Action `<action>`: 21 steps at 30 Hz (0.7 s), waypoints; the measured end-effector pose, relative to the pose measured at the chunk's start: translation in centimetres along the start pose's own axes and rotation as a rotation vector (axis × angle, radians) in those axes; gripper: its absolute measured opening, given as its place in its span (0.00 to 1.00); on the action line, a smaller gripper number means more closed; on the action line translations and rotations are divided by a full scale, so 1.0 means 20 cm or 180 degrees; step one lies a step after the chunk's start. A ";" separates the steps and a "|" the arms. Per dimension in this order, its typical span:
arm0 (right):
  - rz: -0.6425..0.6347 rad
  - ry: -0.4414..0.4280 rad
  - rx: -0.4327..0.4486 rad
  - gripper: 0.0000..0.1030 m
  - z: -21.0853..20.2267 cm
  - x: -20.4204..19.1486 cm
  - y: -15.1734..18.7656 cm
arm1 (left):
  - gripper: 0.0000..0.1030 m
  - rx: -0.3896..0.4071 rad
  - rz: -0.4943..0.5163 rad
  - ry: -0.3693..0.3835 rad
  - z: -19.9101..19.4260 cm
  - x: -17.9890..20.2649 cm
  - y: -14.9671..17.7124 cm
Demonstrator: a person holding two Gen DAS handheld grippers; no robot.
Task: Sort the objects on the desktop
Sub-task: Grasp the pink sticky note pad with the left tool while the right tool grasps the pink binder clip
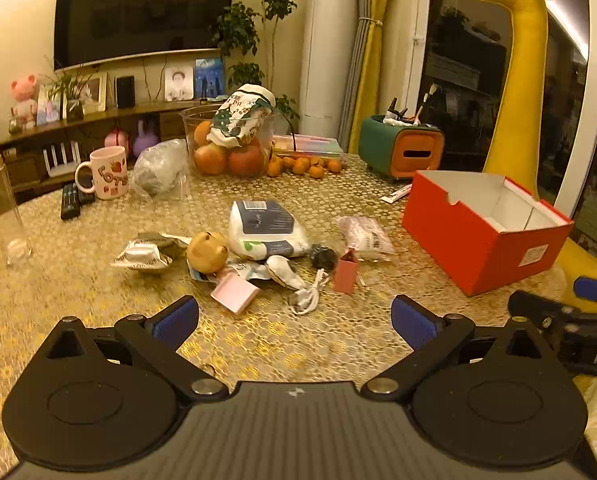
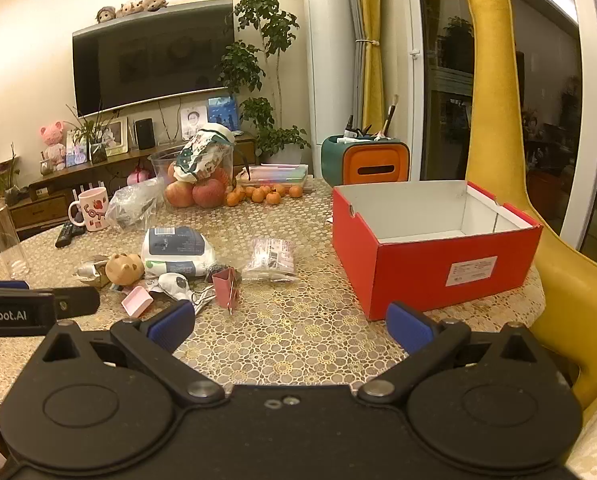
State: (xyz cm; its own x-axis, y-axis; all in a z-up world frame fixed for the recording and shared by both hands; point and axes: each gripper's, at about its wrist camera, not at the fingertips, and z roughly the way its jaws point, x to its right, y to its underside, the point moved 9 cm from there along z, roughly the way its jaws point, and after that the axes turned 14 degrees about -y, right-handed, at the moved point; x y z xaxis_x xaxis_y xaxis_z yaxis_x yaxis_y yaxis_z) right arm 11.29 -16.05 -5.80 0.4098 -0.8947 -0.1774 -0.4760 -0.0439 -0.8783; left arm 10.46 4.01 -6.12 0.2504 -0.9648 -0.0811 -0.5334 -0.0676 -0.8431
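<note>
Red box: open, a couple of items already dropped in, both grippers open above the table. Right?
Not quite. The red box is open but empty: the right wrist view shows only bare white interior. The left gripper and right gripper are both open above the table, as you said.

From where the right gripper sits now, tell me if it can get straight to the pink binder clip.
Probably yes. The right gripper has its jaws wide open and empty, and only bare tablecloth lies between it and the pink binder clip, which stands at the clutter's near edge.

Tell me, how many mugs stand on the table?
1. The pink mug stands at the table's far left, beside the remote controls and the clear plastic bag. Another could be hidden behind the fruit bowl.
</note>
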 end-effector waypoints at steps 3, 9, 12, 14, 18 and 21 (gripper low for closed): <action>-0.0018 -0.0044 -0.0029 0.99 0.05 0.00 -0.01 | 1.00 0.0004 0.0089 -0.0008 0.08 -0.01 0.01; -0.0120 -0.0057 -0.0068 0.99 0.18 0.00 -0.04 | 1.00 0.0004 0.0146 -0.0048 0.24 -0.05 0.01; -0.0155 -0.0043 -0.0092 0.99 0.25 0.00 -0.05 | 1.00 -0.0025 0.0160 -0.0043 0.33 -0.06 0.02; -0.0146 -0.0044 -0.0102 0.99 0.29 0.00 -0.05 | 1.00 -0.0045 0.0160 -0.0033 0.39 -0.07 0.03; -0.0167 -0.0026 -0.0113 0.99 0.39 -0.01 -0.06 | 1.00 -0.0068 0.0184 0.0005 0.51 -0.07 0.04; -0.0218 0.0002 -0.0136 0.98 0.47 -0.01 -0.06 | 1.00 -0.0084 0.0231 0.0003 0.59 -0.06 0.06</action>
State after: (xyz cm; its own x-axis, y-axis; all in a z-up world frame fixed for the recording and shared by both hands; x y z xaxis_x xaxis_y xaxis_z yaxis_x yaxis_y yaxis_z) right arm 19.09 -11.61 -8.77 0.4420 -0.8893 -0.1173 -0.4798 -0.1239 -0.8686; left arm 18.98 8.10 -13.25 0.2094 -0.9676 -0.1410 -0.5712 -0.0040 -0.8208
